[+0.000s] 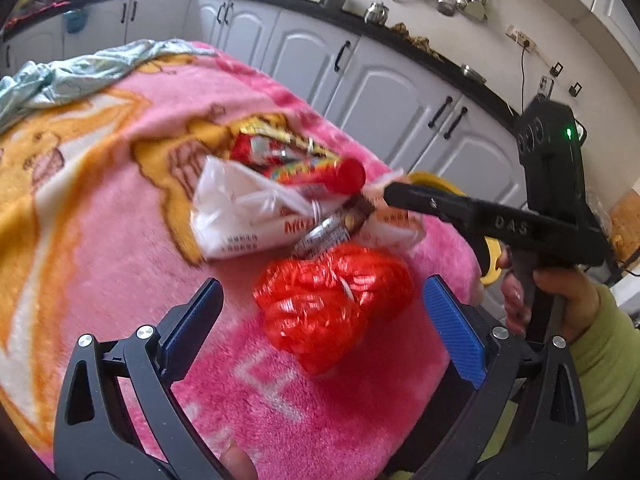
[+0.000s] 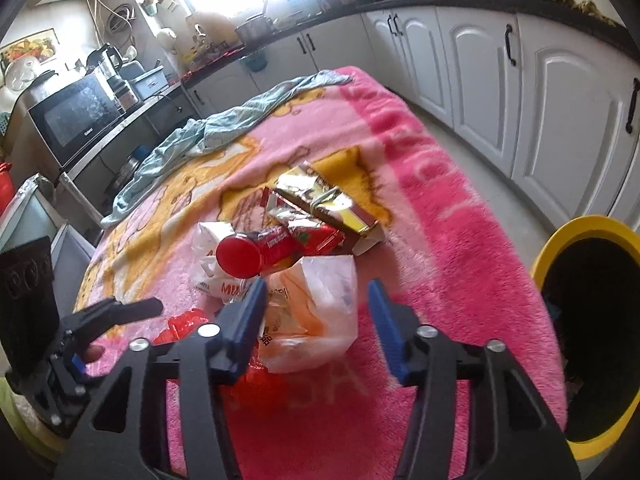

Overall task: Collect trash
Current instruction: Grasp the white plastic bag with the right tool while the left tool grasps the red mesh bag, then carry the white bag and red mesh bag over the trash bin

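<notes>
A pile of trash lies on a pink blanket (image 1: 120,216). In the left wrist view a crumpled red plastic bag (image 1: 332,304) lies between the open jaws of my left gripper (image 1: 328,312), with a white bag (image 1: 240,212) and a red-capped tube (image 1: 344,176) beyond. My right gripper (image 2: 320,316) is open around a clear orange-tinted plastic bag (image 2: 316,312). A gold and brown carton (image 2: 332,204) and red wrappers (image 2: 316,236) lie farther back. A yellow bin (image 2: 592,320) with a dark inside stands at the right.
A pale blue cloth (image 2: 224,124) lies at the blanket's far end. White kitchen cabinets (image 2: 560,120) run along the right. A microwave (image 2: 76,116) stands at the left. The right gripper's body (image 1: 552,184) shows in the left wrist view.
</notes>
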Action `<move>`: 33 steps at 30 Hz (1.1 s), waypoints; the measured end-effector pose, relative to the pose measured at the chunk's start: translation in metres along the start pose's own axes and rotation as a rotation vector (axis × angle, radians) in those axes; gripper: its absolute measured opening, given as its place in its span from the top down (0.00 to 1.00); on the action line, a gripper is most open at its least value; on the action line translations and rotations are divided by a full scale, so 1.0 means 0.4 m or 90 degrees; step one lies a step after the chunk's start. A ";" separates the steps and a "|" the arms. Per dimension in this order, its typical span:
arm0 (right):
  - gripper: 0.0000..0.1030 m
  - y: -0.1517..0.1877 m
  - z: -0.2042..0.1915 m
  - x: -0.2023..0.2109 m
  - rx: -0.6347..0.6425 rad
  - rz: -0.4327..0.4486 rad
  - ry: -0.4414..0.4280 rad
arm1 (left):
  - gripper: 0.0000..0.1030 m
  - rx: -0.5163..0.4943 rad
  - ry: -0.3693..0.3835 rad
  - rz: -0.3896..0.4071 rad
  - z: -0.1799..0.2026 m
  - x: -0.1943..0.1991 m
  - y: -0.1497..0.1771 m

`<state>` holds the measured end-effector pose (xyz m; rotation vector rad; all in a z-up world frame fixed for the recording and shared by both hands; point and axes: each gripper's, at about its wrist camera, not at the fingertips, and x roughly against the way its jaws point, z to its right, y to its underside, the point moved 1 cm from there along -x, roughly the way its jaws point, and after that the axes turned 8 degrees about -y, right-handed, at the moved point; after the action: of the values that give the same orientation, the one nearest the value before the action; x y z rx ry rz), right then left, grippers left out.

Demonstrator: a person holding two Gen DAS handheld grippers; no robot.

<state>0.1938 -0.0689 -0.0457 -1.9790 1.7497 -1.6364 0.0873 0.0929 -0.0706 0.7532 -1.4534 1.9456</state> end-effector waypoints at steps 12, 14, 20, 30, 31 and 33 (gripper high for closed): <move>0.80 0.017 -0.019 0.008 0.027 -0.001 0.005 | 0.56 -0.013 0.005 -0.034 0.010 -0.019 0.024; 0.81 0.021 -0.029 0.015 0.043 0.003 0.016 | 0.68 -0.024 0.000 -0.031 0.015 -0.013 0.027; 0.83 0.019 -0.074 0.051 0.085 0.030 0.020 | 0.80 -0.043 -0.006 -0.019 0.021 0.020 0.034; 0.83 -0.003 -0.128 0.123 0.120 0.089 0.030 | 0.89 -0.047 0.005 0.049 0.027 0.115 0.004; 0.83 -0.006 -0.129 0.130 0.119 0.094 0.030 | 0.89 -0.050 0.005 0.053 0.030 0.121 0.003; 0.83 -0.008 -0.128 0.141 0.115 0.101 0.030 | 0.89 -0.056 0.007 0.064 0.039 0.133 -0.003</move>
<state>0.1502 -0.0799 0.0159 -1.6922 1.6598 -1.7324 0.0540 0.0848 -0.0268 0.6396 -1.5863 1.9423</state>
